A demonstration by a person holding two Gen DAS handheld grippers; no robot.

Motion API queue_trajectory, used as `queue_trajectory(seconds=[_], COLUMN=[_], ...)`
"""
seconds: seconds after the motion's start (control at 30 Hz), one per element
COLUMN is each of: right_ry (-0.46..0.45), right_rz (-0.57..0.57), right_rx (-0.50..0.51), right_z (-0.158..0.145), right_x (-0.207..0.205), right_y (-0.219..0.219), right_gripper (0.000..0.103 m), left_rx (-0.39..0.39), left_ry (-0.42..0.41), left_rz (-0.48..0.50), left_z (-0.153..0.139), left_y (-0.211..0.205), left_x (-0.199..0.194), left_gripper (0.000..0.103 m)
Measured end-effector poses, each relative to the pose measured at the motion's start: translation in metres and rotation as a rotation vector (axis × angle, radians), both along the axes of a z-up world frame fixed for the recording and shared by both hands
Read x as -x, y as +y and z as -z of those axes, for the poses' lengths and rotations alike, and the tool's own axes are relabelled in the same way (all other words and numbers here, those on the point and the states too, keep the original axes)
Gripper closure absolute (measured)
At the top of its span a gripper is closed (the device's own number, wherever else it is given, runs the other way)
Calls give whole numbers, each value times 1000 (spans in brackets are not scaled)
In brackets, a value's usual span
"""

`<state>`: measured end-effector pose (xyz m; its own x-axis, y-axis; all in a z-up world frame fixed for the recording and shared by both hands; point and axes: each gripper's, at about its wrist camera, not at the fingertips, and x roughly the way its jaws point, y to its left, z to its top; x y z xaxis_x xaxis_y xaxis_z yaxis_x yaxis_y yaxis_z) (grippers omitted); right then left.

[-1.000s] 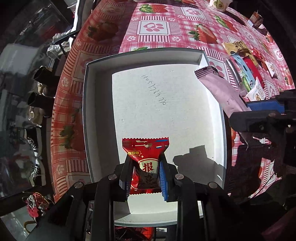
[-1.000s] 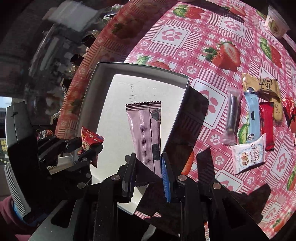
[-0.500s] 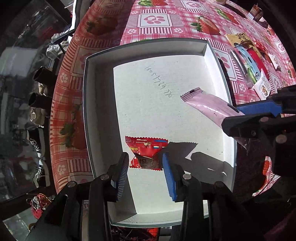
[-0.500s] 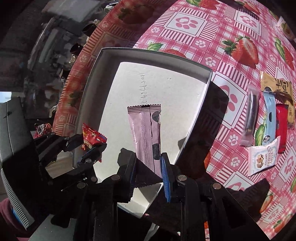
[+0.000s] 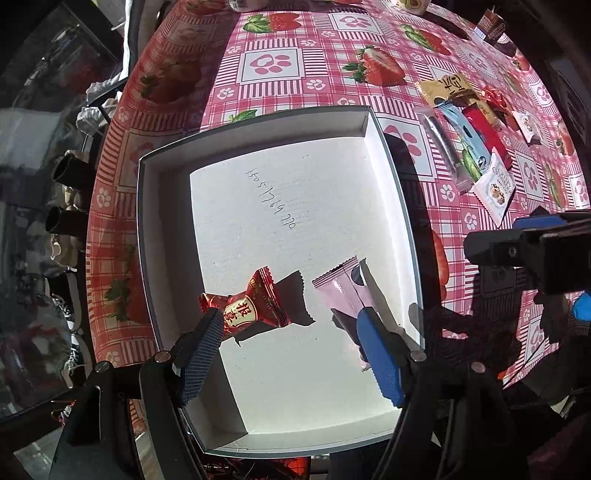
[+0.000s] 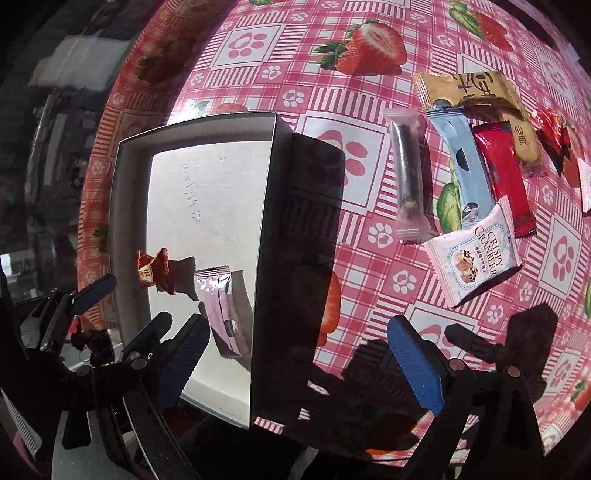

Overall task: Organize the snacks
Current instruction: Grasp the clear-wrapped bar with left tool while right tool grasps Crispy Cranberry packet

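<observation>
Left wrist view:
Left claw (image 5: 291, 354): wide apart, empty, bottom centre.
Box (image 5: 391, 155): white, mid-frame on the checked desk (image 5: 280, 66).
Red candy (image 5: 245, 308): inside the box, lower left.
Pink bar (image 5: 341, 290): inside the box, lower right.

Right wrist view:
Right claw (image 6: 299, 363): wide apart, empty, straddling the box's right wall.
Loose snacks (image 6: 480, 184): upper right on the desk, outside the box.

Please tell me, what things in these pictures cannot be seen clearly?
- Pink bar, left view: near end hidden behind a blue finger pad.
- Red candy, left view: one twisted end behind the dark pad.
- Box, right view: near corner lost in shadow.
- Far snacks, left view: too small and cut off.
</observation>
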<state>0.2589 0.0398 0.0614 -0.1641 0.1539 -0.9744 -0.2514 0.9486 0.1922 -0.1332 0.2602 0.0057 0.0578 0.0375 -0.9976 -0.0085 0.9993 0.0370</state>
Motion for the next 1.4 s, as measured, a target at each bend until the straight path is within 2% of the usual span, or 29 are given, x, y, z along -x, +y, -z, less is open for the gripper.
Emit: queue_trajectory(seconds=[0.27, 0.4, 0.5, 0.57, 0.63, 0.73, 0.77, 0.8, 0.97, 1.13, 1.23, 1.27, 1.3, 1.33, 1.37, 1.4], right_ry=[57, 59, 62, 66, 55, 24, 19, 19, 31, 11, -2, -2, -2, -2, -2, 0], right_rz=[406, 556, 612, 610, 594, 539, 515, 492, 480, 413, 373, 365, 360, 358, 354, 348], right_rx=[42, 36, 5, 7, 44, 72, 70, 65, 43, 79, 94, 97, 97, 96, 93, 89], right_z=[14, 25, 34, 41, 41, 33, 30, 31, 25, 19, 17, 16, 16, 16, 17, 17], right_x=[-10, -27, -38, -43, -43, -33, -30, -32, -13, 14, 32, 36, 40, 43, 48, 51], right_y=[-114, -143, -147, -148, -148, -144, -145, -153, -173, -202, -219, -222, -226, -230, -238, -245], right_gripper=[5, 5, 6, 6, 13, 37, 50, 54, 57, 57, 56, 56, 56, 56, 56, 56], left_rx=[52, 63, 71, 75, 83, 98, 100, 105, 115, 61, 47, 38, 39, 42, 40, 35], left_ry=[-1, 6, 10, 7, -1, -2, -1, 2, 33, 86, 94, 75, 63, 53, 46, 43], left_rz=[60, 65, 59, 59, 64, 76, 80, 85, 78, 19, -16, -6, 12, 34, 55, 74], left_z=[-12, -16, -18, -18, -18, -14, -11, -8, 19, 60, 71, 69, 67, 65, 63, 62], left_y=[-36, -45, -51, -56, -64, -79, -85, -91, -118, -127, -127, -129, -133, -136, -140, -144], left_x=[-23, -34, -42, -50, -60, -78, -84, -90, -125, -156, -163, -163, -162, -160, -157, -154], left_gripper=[25, 25, 25, 25, 25, 25, 25, 25, 25, 25, 25, 27, 35, 48, 56, 72])
